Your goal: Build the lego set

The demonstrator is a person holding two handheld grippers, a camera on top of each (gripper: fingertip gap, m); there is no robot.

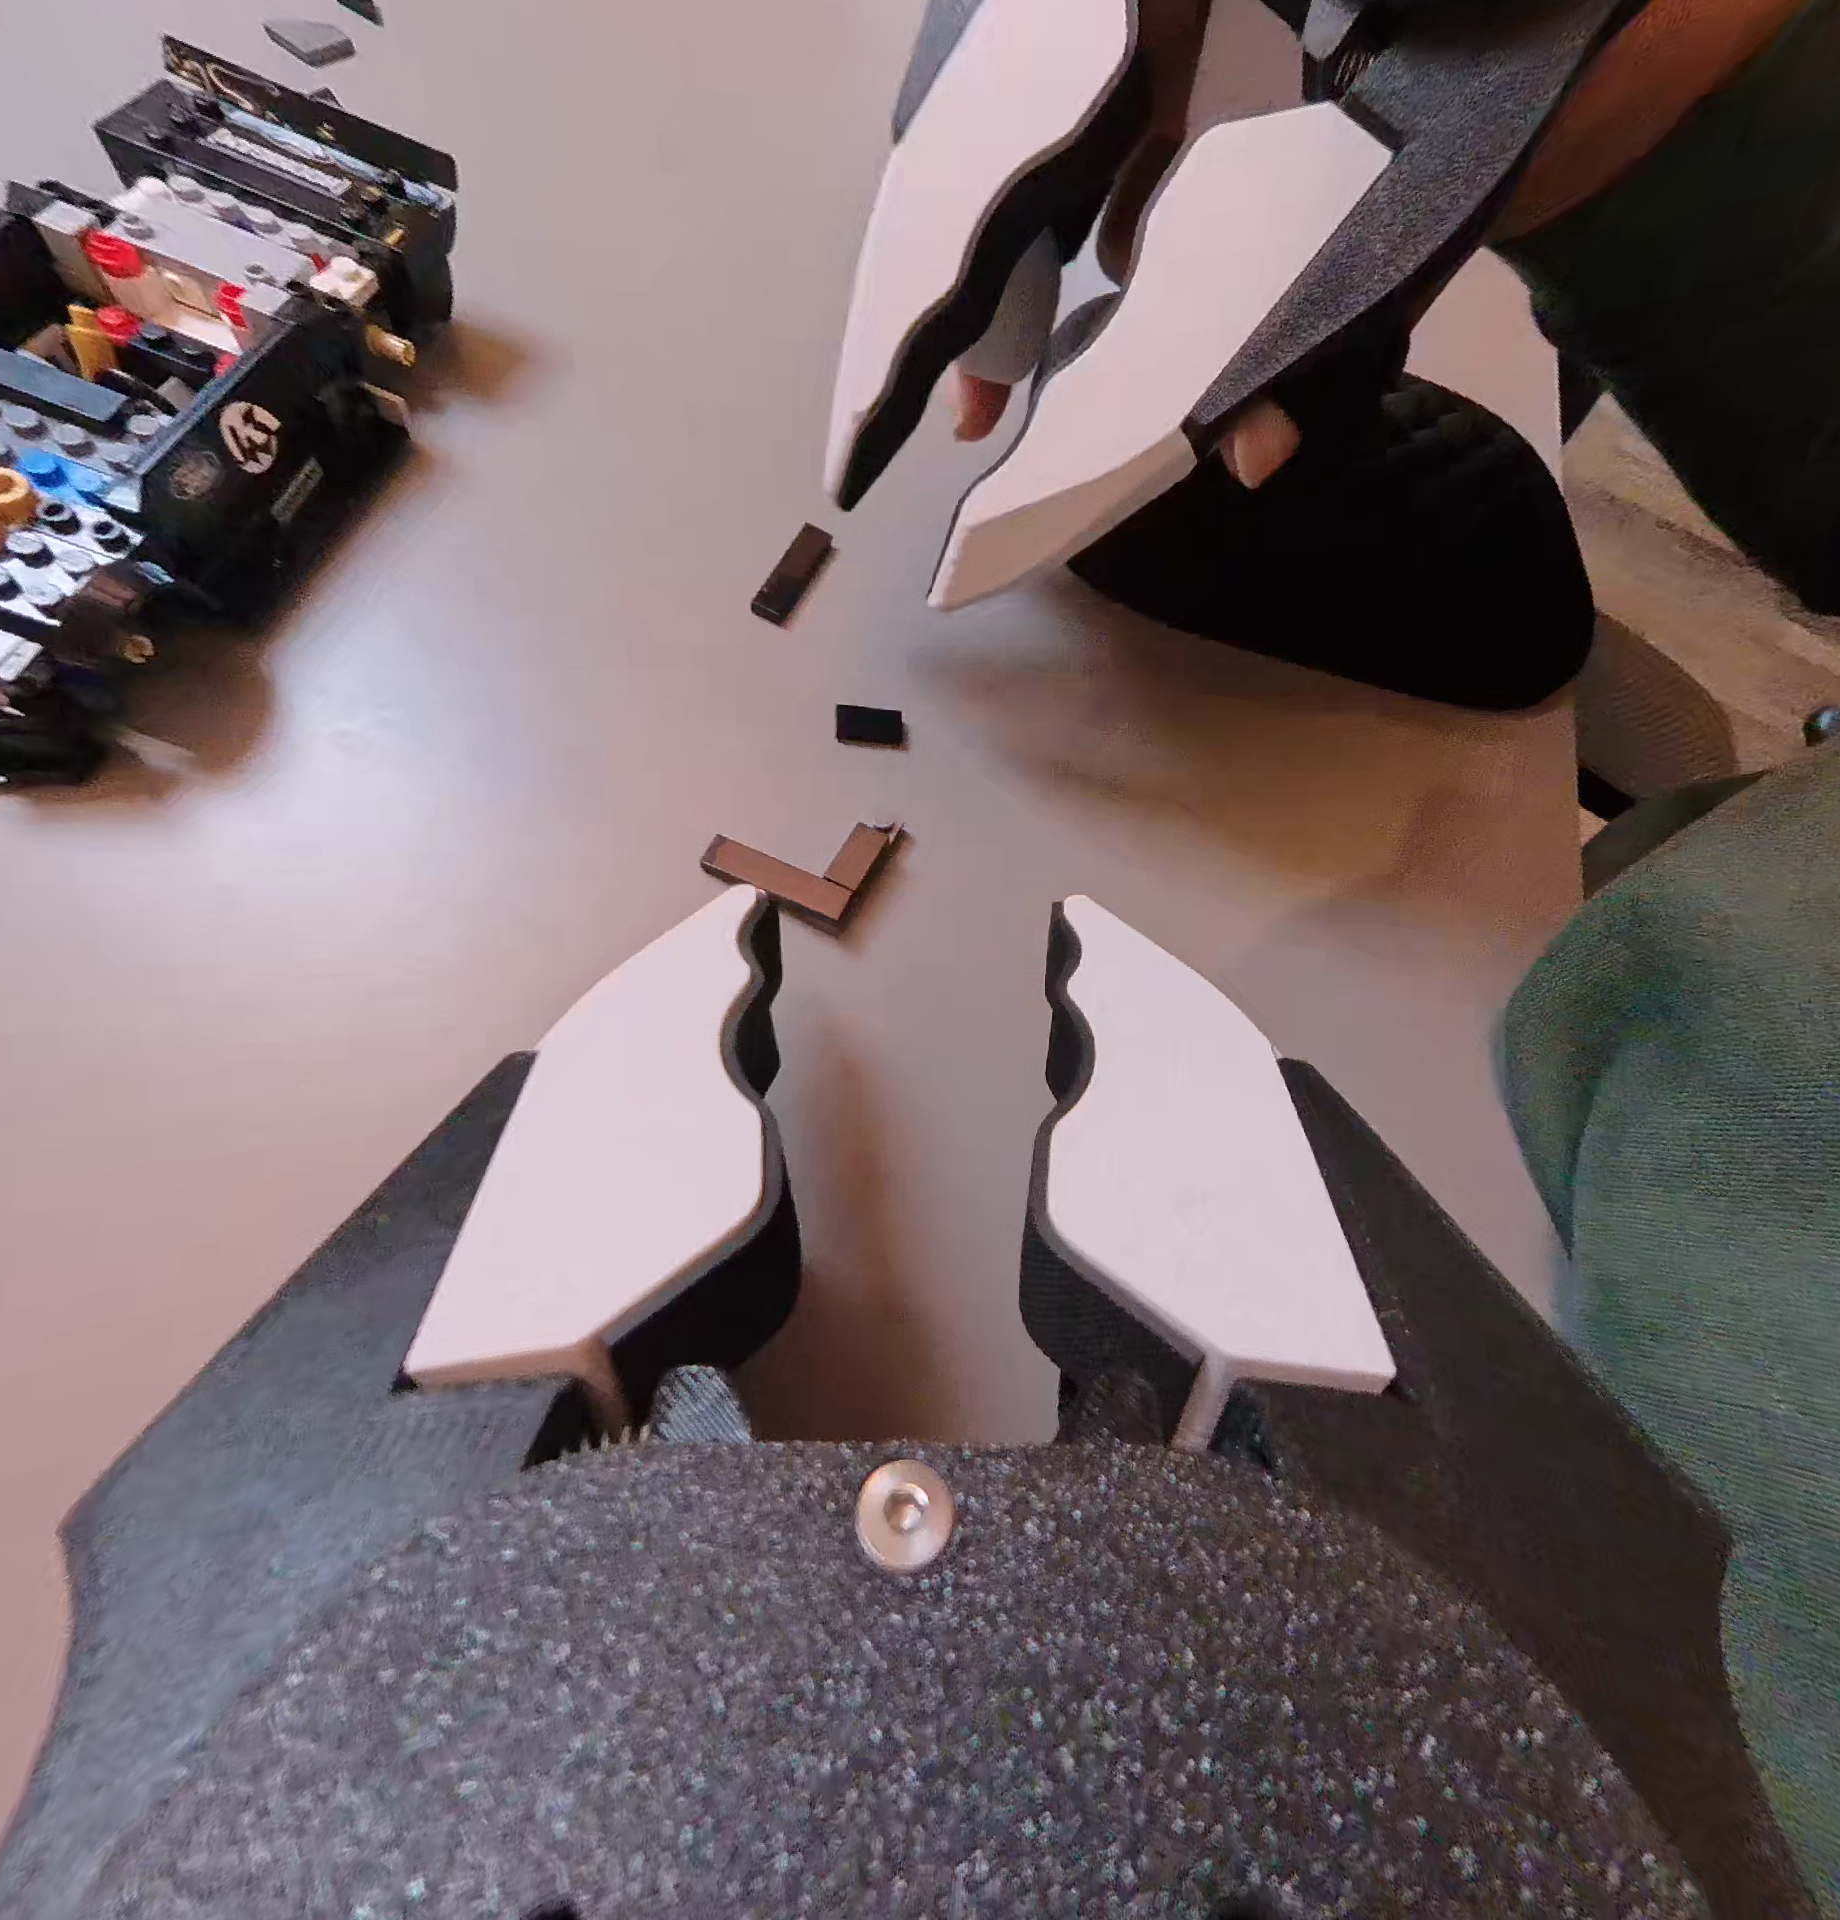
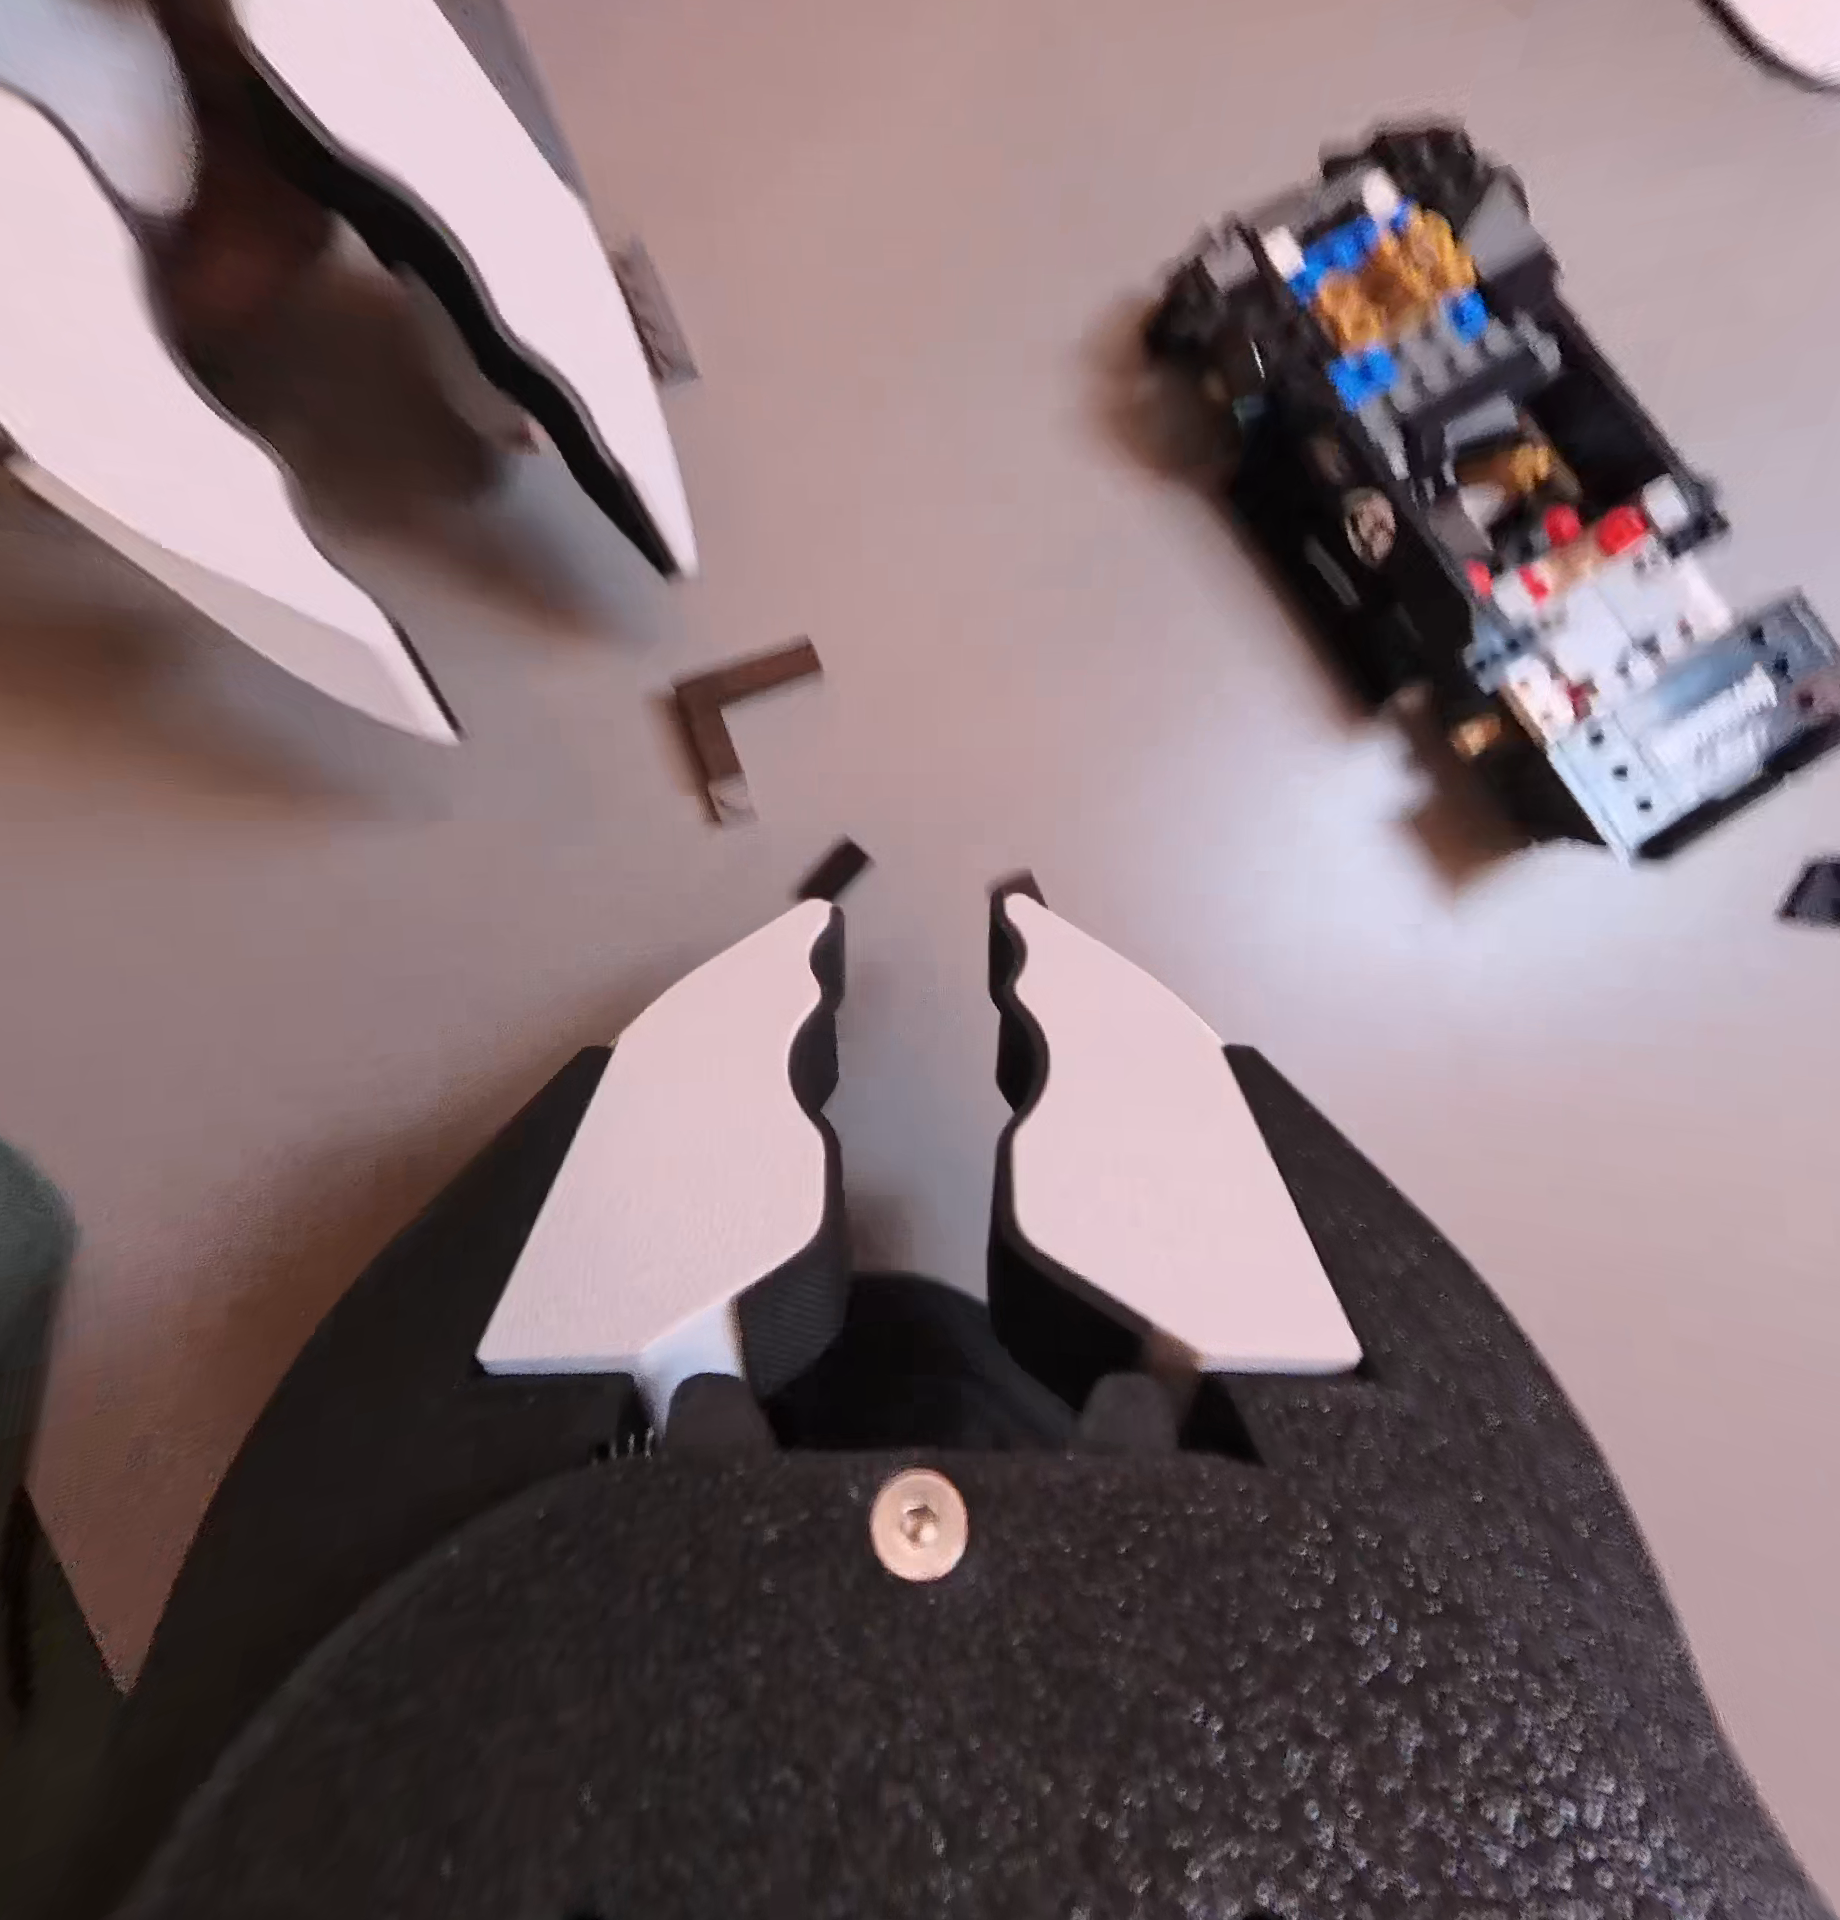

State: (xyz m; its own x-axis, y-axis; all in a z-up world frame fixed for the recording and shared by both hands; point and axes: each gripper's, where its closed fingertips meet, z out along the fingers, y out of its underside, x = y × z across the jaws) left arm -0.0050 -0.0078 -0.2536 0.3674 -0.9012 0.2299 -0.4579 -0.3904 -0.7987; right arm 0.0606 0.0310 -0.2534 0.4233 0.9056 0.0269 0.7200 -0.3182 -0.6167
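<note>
Several small black Lego pieces lie in a row on the tan table: an L-shaped piece (image 1: 791,878) (image 2: 718,717), a short tile (image 1: 869,724) (image 2: 833,868) and a longer tile (image 1: 791,571). My left gripper (image 1: 911,914) is open and empty, its left fingertip just short of the L-shaped piece. My right gripper (image 2: 916,914) is open and empty, tips near the short tile; a black piece (image 2: 1015,885) peeks out behind its right fingertip. Each gripper shows in the other's view: the right (image 1: 895,540) just past the longer tile, the left (image 2: 563,644).
A partly built black Lego car (image 1: 168,364) (image 2: 1518,520) with grey, red, blue and gold parts stands to one side. Loose dark pieces lie near it (image 1: 308,40) (image 2: 1830,888). A green sleeve (image 1: 1726,1143) and a black chair seat (image 1: 1363,582) are at the table edge. The gap from one gripper's tips to the other's is roughly 8 cm.
</note>
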